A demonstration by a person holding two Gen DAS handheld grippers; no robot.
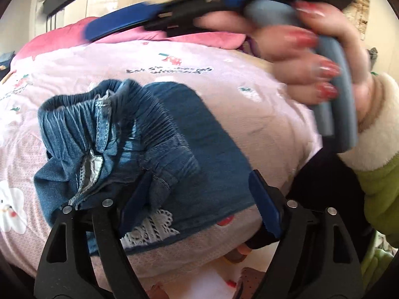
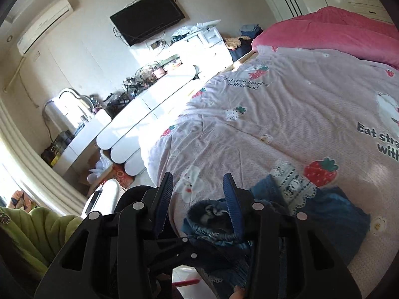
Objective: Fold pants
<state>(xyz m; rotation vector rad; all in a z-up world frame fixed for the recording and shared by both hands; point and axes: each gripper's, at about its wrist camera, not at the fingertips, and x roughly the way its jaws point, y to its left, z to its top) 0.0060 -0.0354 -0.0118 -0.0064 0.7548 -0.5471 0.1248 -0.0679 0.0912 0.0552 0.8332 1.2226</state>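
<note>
**Denim pants lying bunched on the strawberry quilt, both tools spread**

The pale pink quilt (image 2: 286,114) is covering the bed, and its print is reading "Eat strawberries with bears!" in the right wrist view, beside strawberries and white bears. A second copy of the line is showing only as "Eat stra… with" at the right edge. In the left wrist view the same lettering is blurred and cannot be read. A pink blanket (image 2: 331,32) is lying across the far end of the bed.

No container is showing clearly enough to tell its contents; the white dresser (image 2: 159,104) left of the bed is carrying a clutter of small things too small to name.

The pants (image 1: 154,139), blue denim with an elastic waistband and a white lace patch, are lying folded over and bunched on the quilt near the bed's near edge.

The left tool (image 1: 199,204) is standing wide open over the pants. Its left finger is lying against the denim by the lace patch, its right finger is at the pants' right edge, and the pads are not pinching the cloth.

The right tool (image 2: 199,199) is standing partly open, held by a hand (image 1: 324,57) with red nails and a green sleeve. Its right finger is overlapping the gathered waistband, with only quilt showing in the gap.
</note>
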